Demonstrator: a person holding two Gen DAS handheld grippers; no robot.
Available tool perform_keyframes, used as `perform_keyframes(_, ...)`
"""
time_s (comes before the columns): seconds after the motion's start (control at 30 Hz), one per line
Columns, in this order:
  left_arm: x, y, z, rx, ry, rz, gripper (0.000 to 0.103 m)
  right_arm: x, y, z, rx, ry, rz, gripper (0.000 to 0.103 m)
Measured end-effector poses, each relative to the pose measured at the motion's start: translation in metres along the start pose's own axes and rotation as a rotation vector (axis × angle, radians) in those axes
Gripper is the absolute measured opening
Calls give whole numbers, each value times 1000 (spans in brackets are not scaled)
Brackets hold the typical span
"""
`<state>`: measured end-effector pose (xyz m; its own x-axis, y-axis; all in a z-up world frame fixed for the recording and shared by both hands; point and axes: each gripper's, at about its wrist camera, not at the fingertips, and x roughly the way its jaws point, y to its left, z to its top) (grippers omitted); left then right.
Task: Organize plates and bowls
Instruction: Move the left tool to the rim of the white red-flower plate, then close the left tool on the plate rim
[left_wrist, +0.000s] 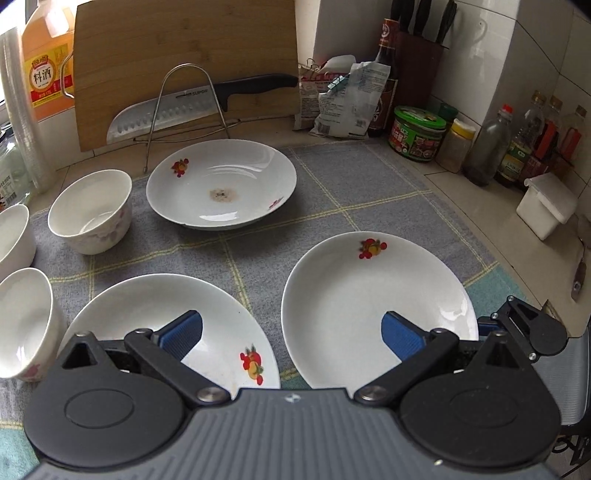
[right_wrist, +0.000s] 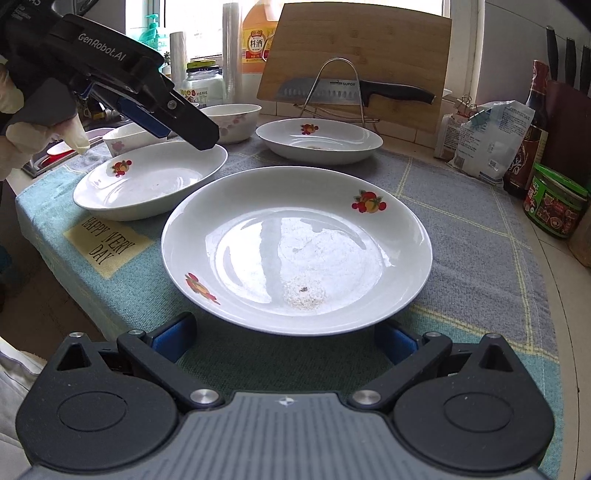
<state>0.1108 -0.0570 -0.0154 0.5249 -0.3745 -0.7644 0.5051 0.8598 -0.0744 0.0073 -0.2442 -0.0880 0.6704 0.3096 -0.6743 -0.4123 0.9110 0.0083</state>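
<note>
Nothing is yet stacked: three plates (left_wrist: 221, 184) (left_wrist: 376, 306) (left_wrist: 166, 325) are spread at twelve, three and seven o'clock on the cloth (left_wrist: 369, 192), bowls (left_wrist: 90, 210) at nine, while left gripper (left_wrist: 291, 332) and right gripper (right_wrist: 284, 338) are held wide open, empty.

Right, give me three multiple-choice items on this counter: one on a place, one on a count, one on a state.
1. Where is the kitchen knife?
A. In a bowl
B. On the wire rack against the bamboo cutting board
C. Under the cloth

2. How many fruit-print plates lie on the grey checked cloth?
A. Two
B. Three
C. Five

3. What is the state of the right hand-held gripper?
A. Open, near the closest plate
B. Shut on a bowl
C. Holding the knife

Answers: 1 B, the blade rests across the rack before the board. 2 B, the left wrist view shows three plates. 3 A, its blue pads stand apart, holding nothing.
</note>
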Motion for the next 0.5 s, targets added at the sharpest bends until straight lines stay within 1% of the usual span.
perform_keyframes(0.07, 8, -3, 8, 54, 12, -7, 102, 1, 0, 0, -3, -8, 3, 103)
perform_keyframes(0.13, 17, -4, 15, 88, 30, -23, 102, 1, 0, -1, -5, -15, 5, 103)
perform_keyframes(0.33, 48, -6, 32, 151, 108, -117, 102, 1, 1, -2, 9, -25, -11, 103)
perform_keyframes(0.5, 70, -11, 42, 207, 164, -185, 101, 1, 5, -5, 42, -49, -51, 103)
